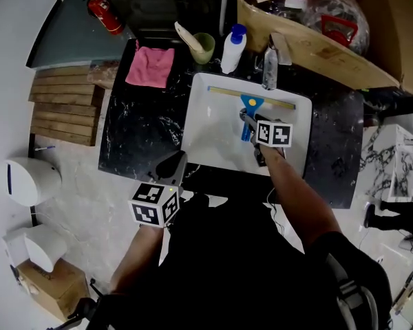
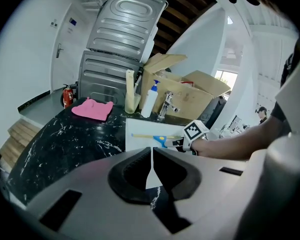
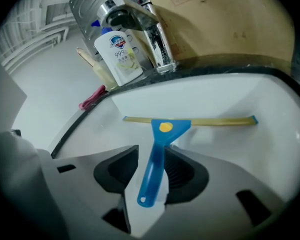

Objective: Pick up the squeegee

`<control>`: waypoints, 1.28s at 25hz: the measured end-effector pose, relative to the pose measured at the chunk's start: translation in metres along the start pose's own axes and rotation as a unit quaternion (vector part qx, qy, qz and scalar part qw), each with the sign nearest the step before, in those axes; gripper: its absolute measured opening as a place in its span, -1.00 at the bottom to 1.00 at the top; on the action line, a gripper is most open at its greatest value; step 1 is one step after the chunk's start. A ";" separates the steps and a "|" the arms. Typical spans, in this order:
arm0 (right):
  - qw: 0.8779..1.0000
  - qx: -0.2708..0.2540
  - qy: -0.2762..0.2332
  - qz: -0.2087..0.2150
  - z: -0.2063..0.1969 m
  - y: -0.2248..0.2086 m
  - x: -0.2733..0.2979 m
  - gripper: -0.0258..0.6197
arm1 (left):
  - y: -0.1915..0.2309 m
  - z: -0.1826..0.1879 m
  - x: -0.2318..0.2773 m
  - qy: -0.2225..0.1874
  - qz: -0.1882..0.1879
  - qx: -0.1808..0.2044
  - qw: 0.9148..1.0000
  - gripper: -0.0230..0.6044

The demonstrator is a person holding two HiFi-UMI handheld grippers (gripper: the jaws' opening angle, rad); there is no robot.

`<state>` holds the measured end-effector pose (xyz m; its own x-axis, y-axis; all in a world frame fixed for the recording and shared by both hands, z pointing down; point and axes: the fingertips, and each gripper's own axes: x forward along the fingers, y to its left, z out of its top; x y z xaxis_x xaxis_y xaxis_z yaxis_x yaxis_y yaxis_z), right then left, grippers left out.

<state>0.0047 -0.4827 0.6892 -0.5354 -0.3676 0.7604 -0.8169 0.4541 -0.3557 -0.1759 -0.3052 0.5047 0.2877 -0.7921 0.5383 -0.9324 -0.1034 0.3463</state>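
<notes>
The squeegee [image 1: 250, 104] lies flat in the white sink [image 1: 206, 139], its yellow blade toward the faucet and its blue handle pointing back at me. In the right gripper view the squeegee [image 3: 165, 127] has its handle between the two jaws of my right gripper [image 3: 152, 166], which stands open, with a gap showing on the left side of the handle. From the head view, my right gripper [image 1: 246, 123] is down in the basin over the handle. My left gripper [image 1: 172, 165] hovers at the counter's front edge, and the left gripper [image 2: 152, 166] is shut and empty.
A chrome faucet [image 1: 270, 60], a white soap bottle [image 1: 233, 49] and a green cup [image 1: 203, 47] stand behind the sink. A pink cloth [image 1: 150, 65] lies on the black marble counter [image 1: 134, 133]. A cardboard box [image 1: 316, 26] overhangs the back right.
</notes>
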 end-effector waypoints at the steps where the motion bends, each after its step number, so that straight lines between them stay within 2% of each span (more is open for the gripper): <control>1: 1.000 0.001 0.003 -0.003 -0.002 -0.001 0.003 -0.39 | 0.001 0.000 -0.002 0.000 0.003 -0.001 1.000 -0.84; 8: 0.999 0.026 0.013 -0.017 -0.004 -0.015 0.024 -0.33 | 0.007 -0.004 -0.015 0.001 0.028 -0.008 1.000 -0.84; 15: 0.998 0.065 0.019 0.010 -0.004 -0.018 0.045 -0.29 | 0.013 0.008 -0.029 -0.015 0.053 -0.008 0.998 -0.84; 23: 0.997 0.067 0.031 0.010 -0.001 -0.021 0.059 -0.32 | 0.016 0.002 -0.040 -0.016 0.073 -0.020 0.997 -0.84; 32: 0.997 0.066 0.030 0.011 -0.001 -0.020 0.069 -0.41 | 0.015 0.009 -0.048 -0.028 0.077 -0.029 0.996 -0.85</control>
<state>-0.0162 -0.5166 0.7495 -0.5436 -0.3079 0.7808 -0.8280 0.3489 -0.4389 -0.2055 -0.2739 0.4772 0.1275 -0.8278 0.5463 -0.9501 0.0561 0.3067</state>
